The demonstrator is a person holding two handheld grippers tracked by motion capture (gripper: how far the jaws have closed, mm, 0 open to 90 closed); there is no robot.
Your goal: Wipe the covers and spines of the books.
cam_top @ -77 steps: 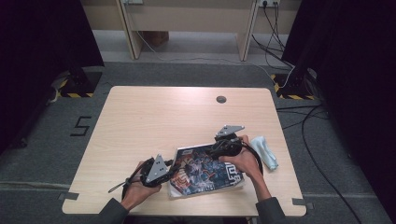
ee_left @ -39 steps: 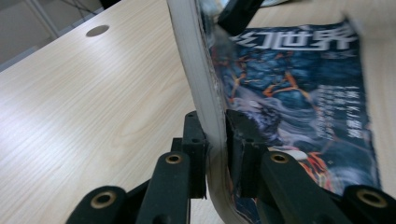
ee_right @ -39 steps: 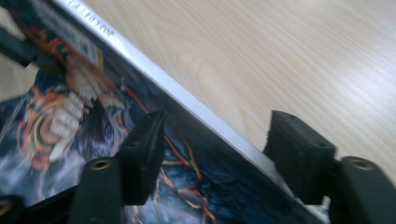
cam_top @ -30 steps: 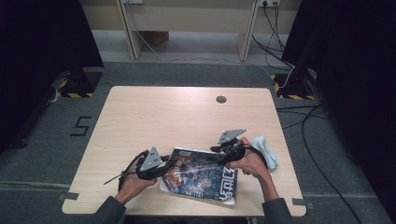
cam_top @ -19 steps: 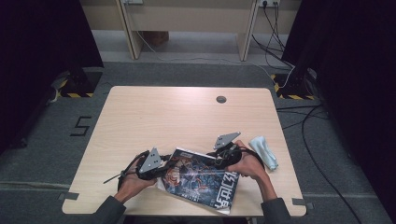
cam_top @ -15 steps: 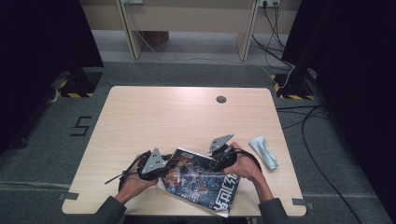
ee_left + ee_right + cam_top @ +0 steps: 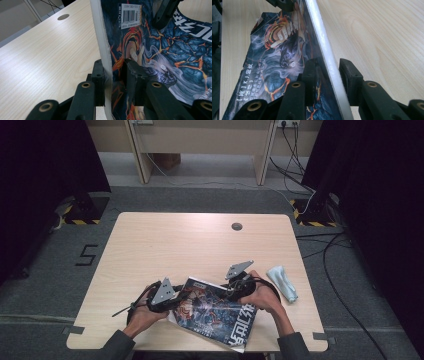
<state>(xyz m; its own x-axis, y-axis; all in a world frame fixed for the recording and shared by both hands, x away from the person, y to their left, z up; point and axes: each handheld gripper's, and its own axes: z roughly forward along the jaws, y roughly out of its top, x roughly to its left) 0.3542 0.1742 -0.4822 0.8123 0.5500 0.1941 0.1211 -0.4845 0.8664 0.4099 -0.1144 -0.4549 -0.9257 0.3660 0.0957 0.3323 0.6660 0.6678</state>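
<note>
We have the magazine (image 7: 215, 312) at the near edge of the table (image 7: 200, 245), tilted further than a moment ago and slid toward us. Our left gripper (image 7: 113, 75) pinches its left edge, and our right gripper (image 7: 325, 72) clamps the far edge. So the lift seems underway. Farther right, a blue cloth (image 7: 282, 282) lies apart.

"5" on floor (image 7: 88, 255); barcode on book (image 7: 130, 15)
</note>
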